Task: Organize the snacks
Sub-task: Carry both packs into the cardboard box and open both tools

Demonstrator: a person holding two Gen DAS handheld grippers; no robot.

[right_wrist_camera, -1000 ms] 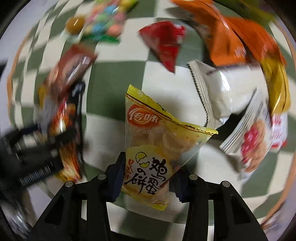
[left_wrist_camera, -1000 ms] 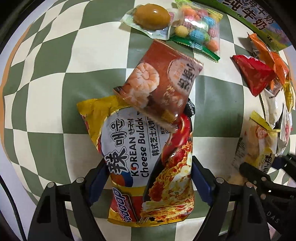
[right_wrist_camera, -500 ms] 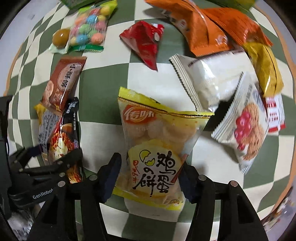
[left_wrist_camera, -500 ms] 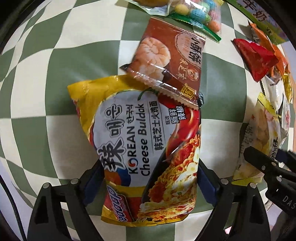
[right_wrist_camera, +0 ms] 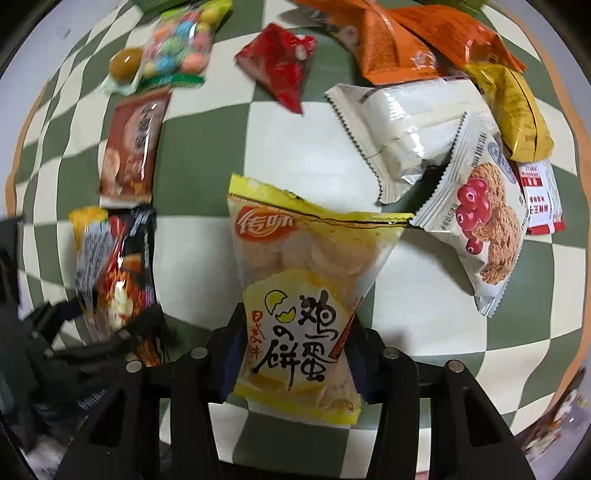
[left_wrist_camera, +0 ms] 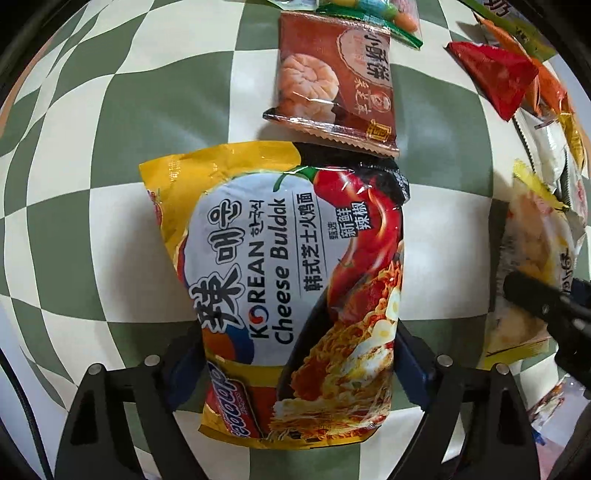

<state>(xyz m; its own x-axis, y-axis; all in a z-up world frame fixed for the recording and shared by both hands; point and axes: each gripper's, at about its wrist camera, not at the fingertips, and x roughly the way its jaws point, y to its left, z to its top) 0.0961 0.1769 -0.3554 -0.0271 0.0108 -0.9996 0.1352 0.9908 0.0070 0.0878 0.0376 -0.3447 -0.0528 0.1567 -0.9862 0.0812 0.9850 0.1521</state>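
Left gripper [left_wrist_camera: 299, 373] jaws clamp noodle packet [left_wrist_camera: 280, 280], right gripper [right_wrist_camera: 291, 354] jaws clamp egg-biscuit bag [right_wrist_camera: 303, 295]; slick film might slip free.

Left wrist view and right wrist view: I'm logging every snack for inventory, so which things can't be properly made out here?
- Candy bag, left wrist view: cut off by the top edge.
- Noodle pack, right wrist view: motion-blurred, its lower end behind the left gripper.
- Egg cookie bag, left wrist view: washed out at the rim, crossed by the right gripper's finger.
- Red-and-white packet, right wrist view: print too small.
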